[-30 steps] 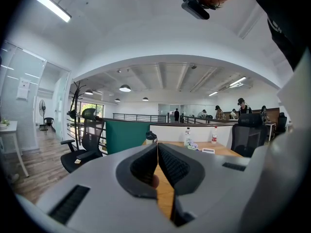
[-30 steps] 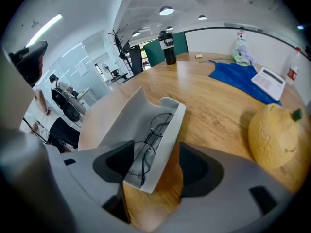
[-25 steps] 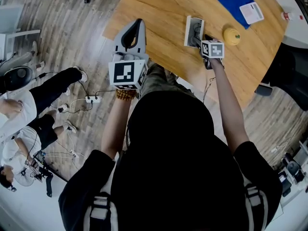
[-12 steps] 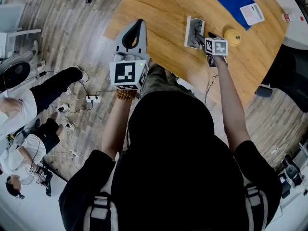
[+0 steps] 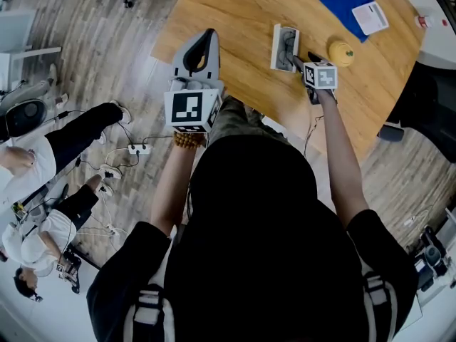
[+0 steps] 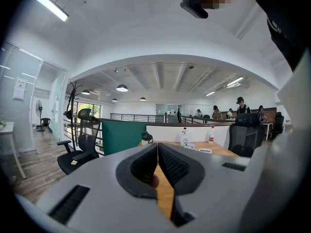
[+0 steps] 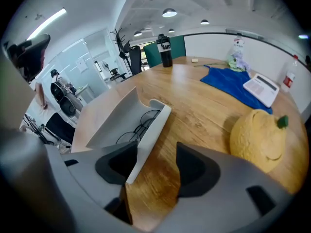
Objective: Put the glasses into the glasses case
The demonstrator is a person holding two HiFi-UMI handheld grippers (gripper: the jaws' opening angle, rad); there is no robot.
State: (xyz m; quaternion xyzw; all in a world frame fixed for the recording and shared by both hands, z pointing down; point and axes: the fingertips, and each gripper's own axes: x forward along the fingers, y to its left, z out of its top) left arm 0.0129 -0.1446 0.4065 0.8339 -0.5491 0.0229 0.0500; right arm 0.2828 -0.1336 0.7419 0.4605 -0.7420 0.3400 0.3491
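Observation:
The white glasses case (image 5: 285, 47) lies open on the wooden table (image 5: 242, 20), with the thin black-rimmed glasses (image 7: 138, 127) inside it. My right gripper (image 5: 296, 60) points steeply down at the case's near right end. In the right gripper view its jaws (image 7: 155, 155) are closing. The case's front wall (image 7: 148, 140) runs between them, close to the left pad, and the right pad stands clear of it. My left gripper (image 5: 206, 35) is held level at the table's left edge, away from the case. It is shut (image 6: 157, 147) on nothing.
A yellow lemon-shaped toy (image 5: 341, 53) sits just right of the case. Farther back lie a blue cloth (image 5: 345, 0) with a white card (image 5: 372, 18). A black bottle (image 7: 165, 43) stands at the far table edge. People and cables occupy the floor at left (image 5: 43, 155).
My right gripper's marker cube has drifted slightly to the right beside the case. The left gripper has stayed put. The people on the floor at left have shifted.

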